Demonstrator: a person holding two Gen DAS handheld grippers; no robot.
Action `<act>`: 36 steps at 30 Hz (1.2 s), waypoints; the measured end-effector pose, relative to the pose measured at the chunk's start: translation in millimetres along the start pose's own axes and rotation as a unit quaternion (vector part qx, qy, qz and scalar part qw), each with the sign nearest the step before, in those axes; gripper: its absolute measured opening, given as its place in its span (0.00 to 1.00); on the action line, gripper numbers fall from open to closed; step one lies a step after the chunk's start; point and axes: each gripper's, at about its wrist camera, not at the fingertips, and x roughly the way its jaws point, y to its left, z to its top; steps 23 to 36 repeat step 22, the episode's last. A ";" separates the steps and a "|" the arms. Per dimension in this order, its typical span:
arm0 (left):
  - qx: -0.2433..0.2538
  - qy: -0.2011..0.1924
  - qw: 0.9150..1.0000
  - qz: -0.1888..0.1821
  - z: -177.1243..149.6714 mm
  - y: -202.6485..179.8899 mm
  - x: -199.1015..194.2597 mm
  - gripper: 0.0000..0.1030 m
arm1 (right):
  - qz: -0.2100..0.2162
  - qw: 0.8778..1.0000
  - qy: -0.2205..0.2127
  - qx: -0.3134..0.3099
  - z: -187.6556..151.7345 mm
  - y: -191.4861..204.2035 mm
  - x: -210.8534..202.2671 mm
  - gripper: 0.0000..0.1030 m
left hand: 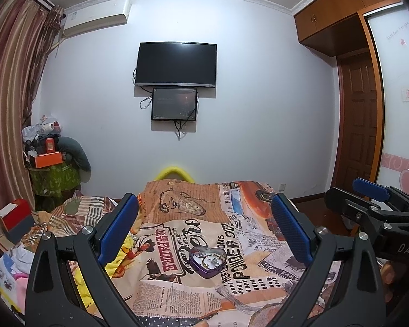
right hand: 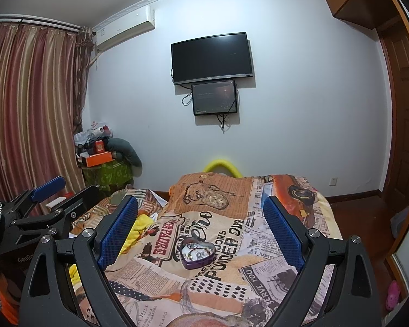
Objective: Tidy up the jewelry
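Observation:
A purple heart-shaped tin (left hand: 207, 263) lies open on the printed bedspread, with small jewelry pieces inside on a pale lining. The same tin (right hand: 196, 254) shows in the right wrist view. My left gripper (left hand: 205, 226) hangs open above and in front of it, nothing between its blue pads. My right gripper (right hand: 200, 227) is also open and empty, held over the bed at about the same distance. In the left wrist view the right gripper (left hand: 373, 204) appears at the right edge; in the right wrist view the left gripper (right hand: 49, 199) appears at the left edge.
The bedspread (left hand: 231, 245) covers the bed, with a yellow cloth (right hand: 139, 229) bunched at its left. Boxes and clutter (left hand: 46, 158) pile up by the striped curtain (right hand: 27, 109). A television (left hand: 177, 64) hangs on the far wall. A wooden door (left hand: 360, 125) stands at the right.

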 end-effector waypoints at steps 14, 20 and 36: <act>0.004 0.000 1.000 -0.003 0.2 -2.2 1.3 0.96 | -0.003 1.000 0.000 0.003 -0.6 -2.2 -0.1 0.89; -0.001 0.003 1.000 -0.007 -0.6 0.3 3.2 0.96 | -0.004 1.000 0.002 0.005 -0.4 -3.1 0.6 0.89; 0.000 0.005 1.000 -0.006 -0.8 0.7 4.9 0.96 | -0.005 1.000 0.003 0.007 -0.8 -4.5 1.5 0.89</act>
